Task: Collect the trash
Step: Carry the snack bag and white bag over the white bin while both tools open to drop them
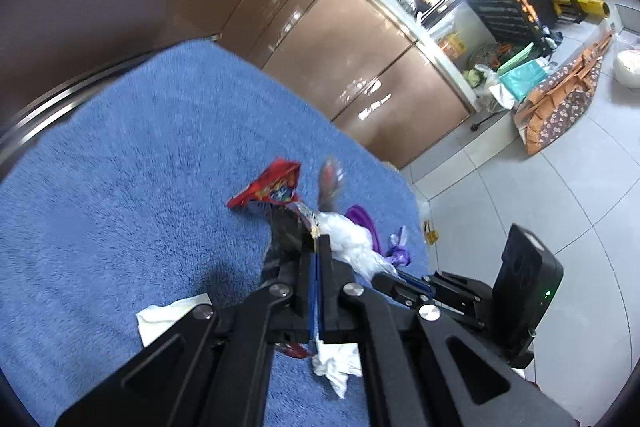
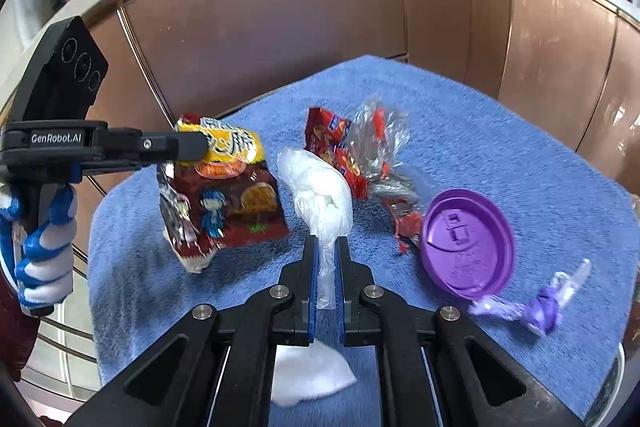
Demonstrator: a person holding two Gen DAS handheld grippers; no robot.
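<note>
Blue towel (image 2: 480, 147); purple lid (image 2: 468, 243) right-view only

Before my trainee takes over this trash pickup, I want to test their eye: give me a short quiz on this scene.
1. True or false: the left gripper is shut on the yellow-and-brown snack packet.
2. What does the right gripper pinch?
3. Which lies right of it on the blue fleece towel: A) purple round plastic lid, B) metal spoon?

Key: 1 true; 2 the crumpled white plastic bag; 3 A.
</note>
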